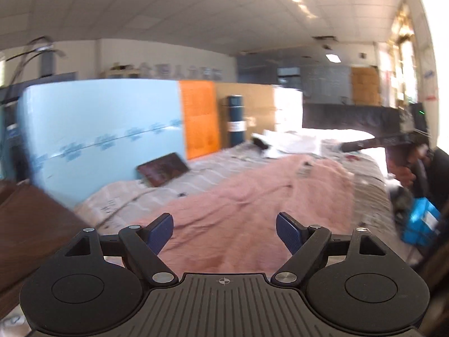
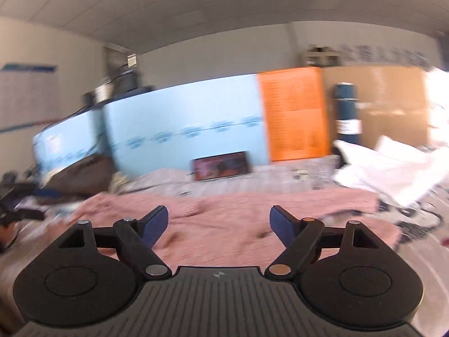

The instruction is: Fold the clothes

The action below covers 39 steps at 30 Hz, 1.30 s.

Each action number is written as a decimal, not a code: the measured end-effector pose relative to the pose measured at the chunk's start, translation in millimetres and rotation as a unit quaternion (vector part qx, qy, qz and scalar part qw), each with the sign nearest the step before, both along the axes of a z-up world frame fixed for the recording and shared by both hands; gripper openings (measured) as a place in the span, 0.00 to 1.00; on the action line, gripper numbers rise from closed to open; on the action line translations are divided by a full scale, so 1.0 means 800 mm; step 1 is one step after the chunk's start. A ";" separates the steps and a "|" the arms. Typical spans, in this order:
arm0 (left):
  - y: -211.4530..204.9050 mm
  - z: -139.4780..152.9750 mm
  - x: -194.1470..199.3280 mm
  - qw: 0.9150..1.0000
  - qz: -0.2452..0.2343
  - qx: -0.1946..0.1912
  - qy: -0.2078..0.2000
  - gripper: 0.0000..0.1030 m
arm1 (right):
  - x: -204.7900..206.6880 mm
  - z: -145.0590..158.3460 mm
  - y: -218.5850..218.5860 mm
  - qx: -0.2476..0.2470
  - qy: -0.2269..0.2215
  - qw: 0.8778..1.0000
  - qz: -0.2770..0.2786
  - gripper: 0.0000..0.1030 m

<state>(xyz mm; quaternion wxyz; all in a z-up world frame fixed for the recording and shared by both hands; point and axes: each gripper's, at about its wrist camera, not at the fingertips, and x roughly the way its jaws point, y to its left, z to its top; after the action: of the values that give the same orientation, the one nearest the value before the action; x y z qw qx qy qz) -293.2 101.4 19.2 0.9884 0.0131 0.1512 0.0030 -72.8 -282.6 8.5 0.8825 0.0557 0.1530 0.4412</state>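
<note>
A pink garment (image 1: 252,205) lies spread and wrinkled on a bed with a pale patterned cover (image 1: 120,196). It also shows in the right wrist view (image 2: 238,219). My left gripper (image 1: 224,229) is open and empty, held above the near end of the pink garment. My right gripper (image 2: 219,224) is open and empty, above the garment's near edge. A white garment (image 2: 393,168) lies crumpled at the far right of the bed. The right gripper shows in the left wrist view (image 1: 393,143) at the far right, held by a hand. Both views are motion-blurred.
A tablet (image 1: 162,172) leans against a light blue panel (image 1: 98,132); it also shows in the right wrist view (image 2: 221,165). Orange (image 1: 200,118) and cardboard (image 2: 373,101) panels and a dark blue cylinder (image 1: 235,120) stand behind. A brown wooden surface (image 1: 25,224) is at left. A blue box (image 1: 421,221) is at right.
</note>
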 end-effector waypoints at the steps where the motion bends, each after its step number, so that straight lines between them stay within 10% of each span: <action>1: 0.012 -0.001 0.006 0.999 0.036 -0.021 0.003 0.81 | 0.019 -0.002 -0.008 0.009 0.022 0.998 -0.054 0.77; 6: 0.078 -0.012 0.029 0.955 0.236 -0.176 0.022 0.87 | 0.107 -0.027 -0.033 0.045 0.142 0.956 -0.251 0.77; 9: 0.103 -0.019 0.022 0.929 0.257 -0.266 0.018 0.87 | 0.145 -0.051 -0.035 0.057 0.235 0.926 -0.292 0.76; 11: 0.105 -0.020 0.024 0.929 0.240 -0.280 0.019 0.87 | 0.145 -0.056 -0.028 0.052 0.221 0.933 -0.280 0.70; 15: 0.095 -0.022 0.039 0.941 0.219 -0.254 0.042 0.87 | 0.137 -0.062 -0.002 -0.007 0.187 0.954 -0.233 0.11; 21: 0.076 -0.021 0.051 0.958 0.210 -0.187 0.058 0.87 | 0.081 -0.028 -0.019 -0.043 0.047 0.948 -0.311 0.10; 24: 0.072 -0.017 0.058 0.964 0.201 -0.166 0.052 0.87 | 0.085 -0.036 -0.025 -0.100 0.043 0.948 -0.298 0.17; 28: 0.068 -0.010 0.067 0.971 0.188 -0.144 0.045 0.87 | 0.094 -0.040 -0.033 -0.110 0.043 0.939 -0.323 0.75; 34: 0.087 0.008 0.104 0.971 0.164 -0.169 0.047 0.87 | 0.140 0.006 -0.025 0.000 0.106 0.941 -0.322 0.78; 39: 0.089 -0.015 0.165 0.964 0.127 -0.177 0.151 0.87 | 0.233 -0.024 0.019 0.005 0.280 0.917 -0.284 0.77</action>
<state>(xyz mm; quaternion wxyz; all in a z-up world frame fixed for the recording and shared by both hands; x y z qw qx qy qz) -161.0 172.4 7.2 0.9322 -0.1806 0.2974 0.0995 113.2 -267.4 -11.0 0.8915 0.2228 0.3691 0.1394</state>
